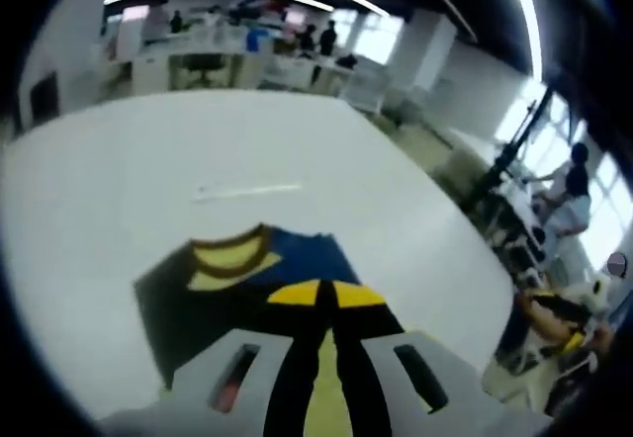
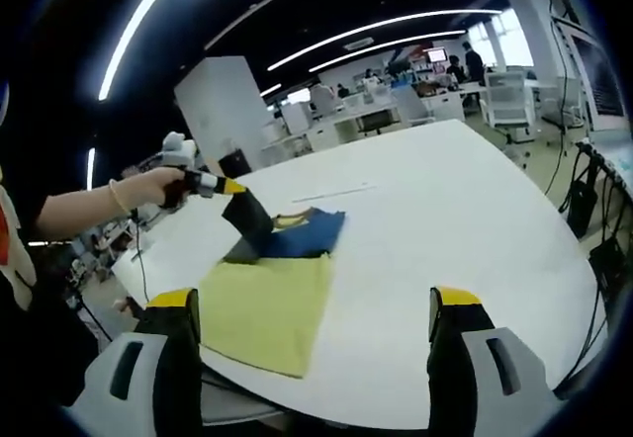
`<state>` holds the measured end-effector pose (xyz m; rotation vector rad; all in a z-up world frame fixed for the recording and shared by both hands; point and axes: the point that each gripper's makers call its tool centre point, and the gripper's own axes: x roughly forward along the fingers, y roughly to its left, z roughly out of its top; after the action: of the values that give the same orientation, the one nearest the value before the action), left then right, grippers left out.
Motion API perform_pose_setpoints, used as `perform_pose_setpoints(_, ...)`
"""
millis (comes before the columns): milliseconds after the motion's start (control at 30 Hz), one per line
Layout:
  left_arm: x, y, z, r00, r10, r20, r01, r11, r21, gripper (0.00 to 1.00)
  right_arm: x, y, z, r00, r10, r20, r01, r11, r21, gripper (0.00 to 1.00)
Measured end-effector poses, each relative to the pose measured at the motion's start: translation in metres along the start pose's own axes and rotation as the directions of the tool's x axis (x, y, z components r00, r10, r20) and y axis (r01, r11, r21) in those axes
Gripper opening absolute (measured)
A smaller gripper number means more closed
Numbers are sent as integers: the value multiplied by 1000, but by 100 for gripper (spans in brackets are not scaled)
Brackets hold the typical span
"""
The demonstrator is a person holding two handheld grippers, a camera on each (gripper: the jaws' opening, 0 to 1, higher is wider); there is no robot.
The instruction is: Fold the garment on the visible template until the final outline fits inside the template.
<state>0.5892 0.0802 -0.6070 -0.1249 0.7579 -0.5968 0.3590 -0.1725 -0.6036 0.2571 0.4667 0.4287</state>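
Left gripper view, tongs: the left tongs (image 1: 318,304) have their yellow-tipped jaws pressed together on a dark fold of the garment (image 1: 267,274), lifting it off the worktop (image 1: 198,150).
Left gripper view, garment: it lies on the near part of the white worktop, dark blue with a yellow collar band showing just beyond the jaw tips. A yellow patch shows low between the jaws, but whether it is cloth or the template I cannot tell.
Right gripper view, tongs: the right tongs (image 2: 312,323) stand wide apart and hold nothing, hovering at the near worktop (image 2: 445,210) edge.
Right gripper view, garment: the garment (image 2: 297,234) sits at the far end of the yellow template (image 2: 267,308), partly over it; the left tongs (image 2: 232,188), held in a person's hand (image 2: 153,185), pull one dark corner up into a peak.
Handling: light, limp cloth; it will likely sag and drag, and could slide on the smooth surface.
Where to hold: pinch at an edge or corner, through all layers, so that a fold carries over cleanly.
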Motion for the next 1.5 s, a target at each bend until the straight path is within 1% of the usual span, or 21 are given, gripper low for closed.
perform_pose_setpoints(133,11,-1,-6,1000,14,-14,-14,1000,-12,0,1,-5,0,1000,5,-8,-5,1000,-4,96)
perform_pose_setpoints(267,20,-4,-11,999,22,-29,-23,1000,-18,0,3,-5,3,1000,24,-10,-24,1000,-16,96)
perform_pose_setpoints(433,29,-12,-15,999,12,-41,-13,999,-31,0,6,-4,3,999,44,-14,-45,999,-23,96)
perform_pose_setpoints(600,41,-21,-20,999,4,-54,-6,999,-42,0,11,-1,-1,997,71,-29,-72,997,-21,96)
perform_pose_setpoints(933,61,-28,-30,997,1,-72,-6,998,-65,0,18,1,-2,993,108,-51,-109,993,-33,97)
perform_pose_setpoints(1100,69,-30,-35,996,-4,-86,-2,998,-70,0,22,-4,-3,991,113,-68,-116,993,-39,97)
perform_pose_setpoints(1200,73,-32,-38,996,-7,-93,-1,997,-77,0,24,-9,0,991,117,-70,-120,992,-40,97)
perform_pose_setpoints(1400,78,-33,-40,994,-5,-105,-3,998,-70,0,27,-19,2,990,115,-78,-119,992,-36,97)
perform_pose_setpoints(1500,79,-33,-40,994,-5,-108,-3,997,-74,0,29,-20,3,990,119,-78,-122,992,-38,97)
